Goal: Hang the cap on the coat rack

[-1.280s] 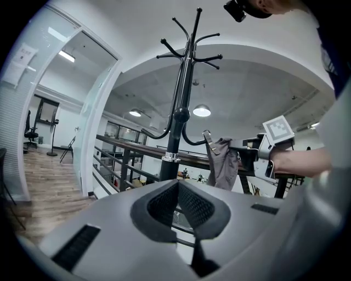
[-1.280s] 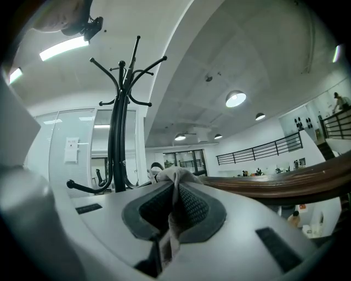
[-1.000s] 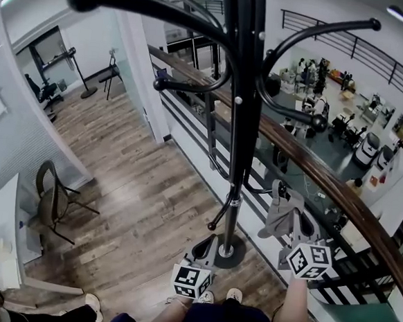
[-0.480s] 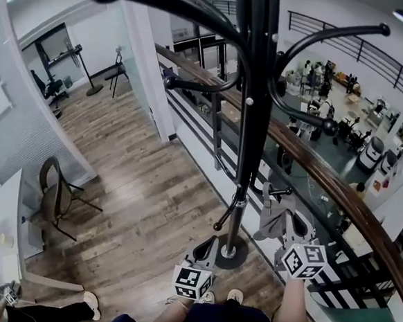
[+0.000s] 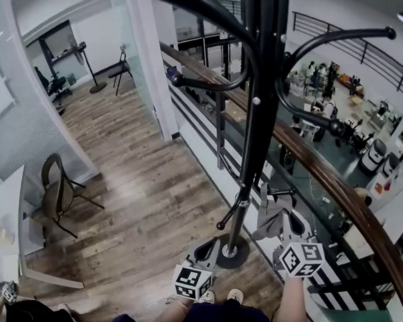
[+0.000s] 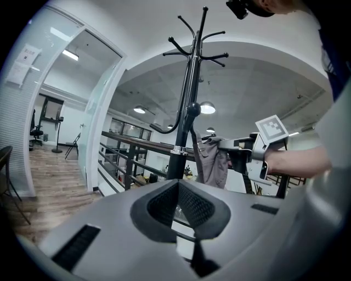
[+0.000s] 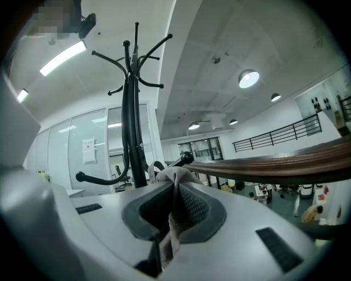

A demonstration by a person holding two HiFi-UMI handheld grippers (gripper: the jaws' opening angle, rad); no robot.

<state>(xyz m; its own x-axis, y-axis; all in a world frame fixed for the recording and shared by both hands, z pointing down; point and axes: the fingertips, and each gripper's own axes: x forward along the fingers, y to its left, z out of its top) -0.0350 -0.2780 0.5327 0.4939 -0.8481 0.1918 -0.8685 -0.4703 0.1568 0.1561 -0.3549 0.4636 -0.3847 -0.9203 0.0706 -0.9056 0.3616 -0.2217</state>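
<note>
**A:** Start at your left. Anything new there?

**B:** Hardly. Your left gripper (image 5: pixel 205 250) hangs low beside the base (image 5: pixel 230 253) of the rack (image 5: pixel 258 126), as it did a second ago. Its jaws are closed together with nothing in them.

**A:** And the middle?

**B:** The rack sits further right in your head view than it did a second ago. I'd put that down to your head turning, not to the rack moving.

**A:** Then the cap?

**B:** That is the real change. The cap (image 5: pixel 267 220) is pinched by its cloth in the narrow jaws of your right gripper (image 5: pixel 281 224), off the floor, between the pole and the rail (image 5: pixel 338 192). A second ago it hung out to the right of the low peg (image 5: pixel 282 192). Now it sits just under that peg's knob, close to it but not on it.

**A:** What does that mean for the job?

**B:** You're lining up on the low peg, I'd say. The cap isn't hung yet, so you'd still have to lift it and slip it over the knob.
</note>
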